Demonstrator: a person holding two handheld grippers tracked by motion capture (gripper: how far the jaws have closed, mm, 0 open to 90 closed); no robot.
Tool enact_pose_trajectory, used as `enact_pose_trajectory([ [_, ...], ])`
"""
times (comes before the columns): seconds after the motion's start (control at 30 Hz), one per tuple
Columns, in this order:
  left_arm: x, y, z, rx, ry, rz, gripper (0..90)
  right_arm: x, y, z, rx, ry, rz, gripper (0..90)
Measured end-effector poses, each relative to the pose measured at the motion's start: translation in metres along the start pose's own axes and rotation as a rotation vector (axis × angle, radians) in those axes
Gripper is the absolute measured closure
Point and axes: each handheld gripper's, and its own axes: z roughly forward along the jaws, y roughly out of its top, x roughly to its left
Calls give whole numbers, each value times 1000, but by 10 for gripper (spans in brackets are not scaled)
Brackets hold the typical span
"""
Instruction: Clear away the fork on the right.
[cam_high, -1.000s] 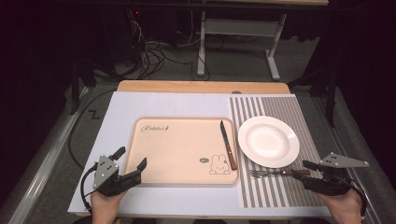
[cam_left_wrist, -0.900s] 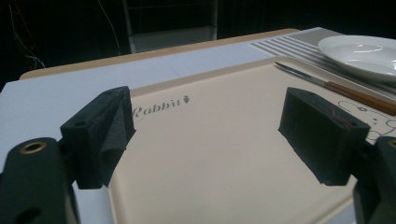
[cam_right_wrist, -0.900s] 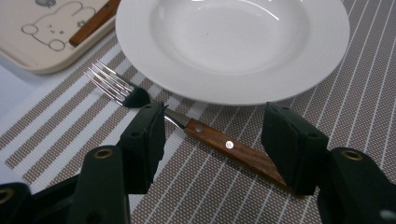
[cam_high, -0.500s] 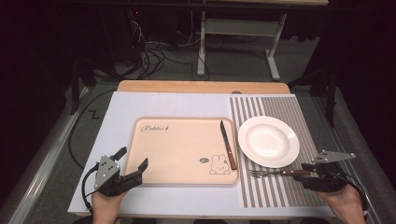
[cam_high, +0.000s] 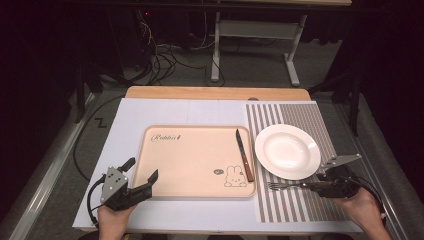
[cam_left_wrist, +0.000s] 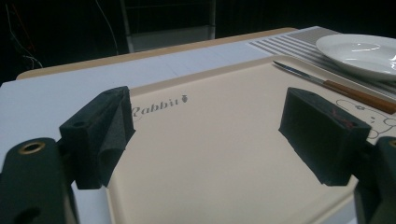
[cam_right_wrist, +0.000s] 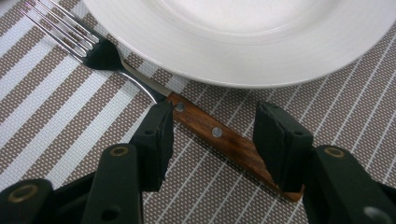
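A fork (cam_high: 285, 185) with a wooden handle (cam_right_wrist: 219, 135) lies on the striped placemat (cam_high: 300, 115), just in front of the white plate (cam_high: 287, 150). My right gripper (cam_high: 312, 185) reaches over that handle from the right. Its jaws have just been closing, and the handle lies slanted between them (cam_right_wrist: 217, 119). The left pad (cam_right_wrist: 156, 140) is at the handle's edge, while the right pad (cam_right_wrist: 275, 140) stands clear of it. My left gripper (cam_high: 142, 169) rests open at the beige tray's (cam_high: 190, 160) near-left corner, with nothing between its pads (cam_left_wrist: 208, 109).
A wooden-handled knife (cam_high: 244, 155) lies along the tray's right side, also seen in the left gripper view (cam_left_wrist: 336, 86) in front of the plate (cam_left_wrist: 359, 51). The plate's rim (cam_right_wrist: 243, 37) sits close beyond the fork. A white mat (cam_high: 150, 110) covers the table.
My right gripper has moved left along the placemat onto the fork's handle, and its jaws have narrowed. The left gripper has stayed put.
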Motion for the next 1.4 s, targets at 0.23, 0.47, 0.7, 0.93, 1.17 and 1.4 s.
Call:
enact_pose_trajectory([
  [0.23,2,0,-1,-2,5,-7,184,0,10,11,58,16,-40,519],
  [0.47,1,1,-1,-8,-1,2,187,0,12,17,97,24,-63,514],
  [0.7,1,0,-2,-4,-2,-5,187,4,8,17,97,39,-77,533],
  [0.93,1,0,0,4,-1,-3,187,7,4,16,93,49,-82,566],
  [1.17,1,0,0,3,-1,-3,187,13,-1,13,92,76,-99,623],
  [1.4,2,0,0,2,4,-5,187,24,-3,14,107,86,-146,690],
])
